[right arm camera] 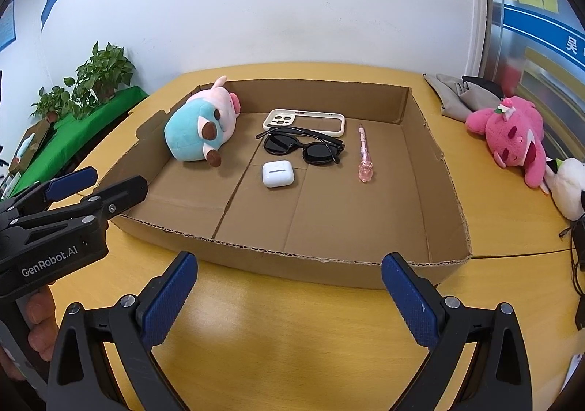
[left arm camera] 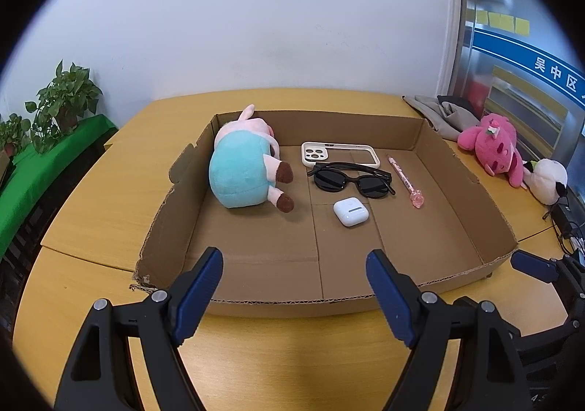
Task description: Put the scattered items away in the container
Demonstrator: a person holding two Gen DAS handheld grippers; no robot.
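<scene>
A shallow cardboard box (left arm camera: 471, 199) (right arm camera: 427, 162) lies on the yellow table. Inside it are a teal and pink plush pig (left arm camera: 243, 166) (right arm camera: 199, 127), a cream phone case (left arm camera: 338, 152) (right arm camera: 303, 121), black sunglasses (left arm camera: 351, 178) (right arm camera: 303, 146), a white earbud case (left arm camera: 351, 211) (right arm camera: 277, 173) and a pink pen (left arm camera: 404, 180) (right arm camera: 364, 155). My left gripper (left arm camera: 294, 264) is open and empty at the box's near wall; it also shows at the left of the right wrist view (right arm camera: 98, 184). My right gripper (right arm camera: 289, 268) is open and empty just before the near wall.
A pink plush bear (left arm camera: 491, 146) (right arm camera: 512, 133) and a white plush (left arm camera: 546, 180) (right arm camera: 568, 184) lie on the table right of the box. Grey cloth (left arm camera: 438, 111) (right arm camera: 464, 93) lies behind them. Potted plants (left arm camera: 62, 104) stand on a green shelf at left. Cables lie at far right.
</scene>
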